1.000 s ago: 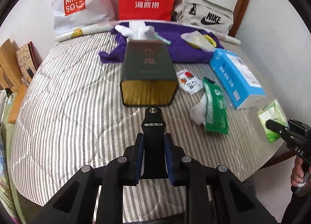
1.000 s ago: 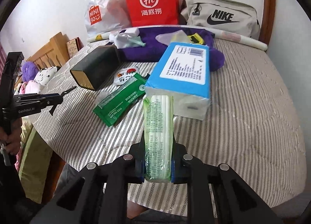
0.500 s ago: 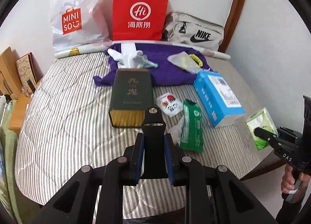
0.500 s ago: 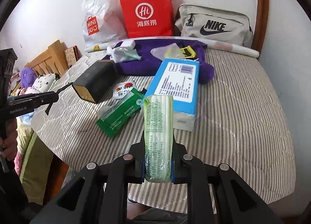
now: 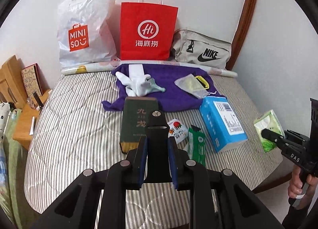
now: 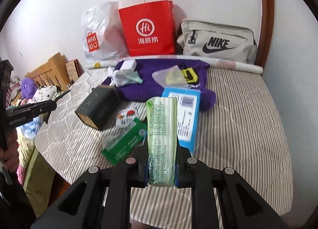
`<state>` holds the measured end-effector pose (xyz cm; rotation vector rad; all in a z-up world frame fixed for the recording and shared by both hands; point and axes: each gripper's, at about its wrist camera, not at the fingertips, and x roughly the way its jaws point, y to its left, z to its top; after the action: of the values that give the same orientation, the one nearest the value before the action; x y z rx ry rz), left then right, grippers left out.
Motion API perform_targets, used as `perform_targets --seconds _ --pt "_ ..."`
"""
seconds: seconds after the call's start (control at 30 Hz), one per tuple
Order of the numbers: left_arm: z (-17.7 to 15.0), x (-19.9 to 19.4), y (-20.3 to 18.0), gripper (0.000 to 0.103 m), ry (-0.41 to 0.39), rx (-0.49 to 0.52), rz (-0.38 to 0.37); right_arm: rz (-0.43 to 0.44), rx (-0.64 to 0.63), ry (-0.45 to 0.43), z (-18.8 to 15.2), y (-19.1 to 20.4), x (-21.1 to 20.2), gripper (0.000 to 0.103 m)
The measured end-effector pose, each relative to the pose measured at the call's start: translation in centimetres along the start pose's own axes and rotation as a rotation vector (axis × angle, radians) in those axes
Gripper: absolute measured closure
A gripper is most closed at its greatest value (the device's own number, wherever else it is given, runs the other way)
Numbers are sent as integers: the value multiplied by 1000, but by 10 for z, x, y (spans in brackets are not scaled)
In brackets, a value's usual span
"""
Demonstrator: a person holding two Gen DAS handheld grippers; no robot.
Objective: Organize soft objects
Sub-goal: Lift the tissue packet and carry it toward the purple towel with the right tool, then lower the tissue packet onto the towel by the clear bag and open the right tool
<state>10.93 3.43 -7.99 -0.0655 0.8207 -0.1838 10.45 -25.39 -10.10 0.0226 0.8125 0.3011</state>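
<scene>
Green-wrapped tissue pack [image 6: 162, 139] is clamped between the fingers of the right gripper [image 6: 162, 169], long axis pointing straight ahead along the fingers, held in the air above the near edge of the bed [image 6: 248, 129]. Seen from the left wrist, the same pack [image 5: 267, 129] hangs off the right corner of the bed.

Left gripper [image 5: 157, 161]: fingers closed on a black mount piece [image 5: 157, 135], no soft item held.

Landmark: blue tissue box [image 6: 184, 117]. Green sachet [image 6: 123, 143] lies just left of it; a small red-and-white packet [image 6: 127, 118] sits beyond the sachet; dark box [image 6: 97, 108] further left. Purple cloth [image 6: 139, 90] is behind it, carrying white gloves [image 6: 123, 76] and a clear pouch [image 6: 171, 76].

Judgement: the held pack lines up nearly parallel with the blue box's long axis and sits directly in front of it, so a short forward move by the right hand would place it alongside. The right hand is the nearer one; the left is nearer the dark box.
</scene>
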Motion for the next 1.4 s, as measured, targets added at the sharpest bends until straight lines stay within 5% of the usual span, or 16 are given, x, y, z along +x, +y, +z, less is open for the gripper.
perform_targets --seconds 0.9,1.4 --pt "81 74 28 83 36 -50 -31 15 4 21 112 -26 81 85" --pt "118 136 40 83 112 -61 -54 -26 -37 91 160 -51 175 85"
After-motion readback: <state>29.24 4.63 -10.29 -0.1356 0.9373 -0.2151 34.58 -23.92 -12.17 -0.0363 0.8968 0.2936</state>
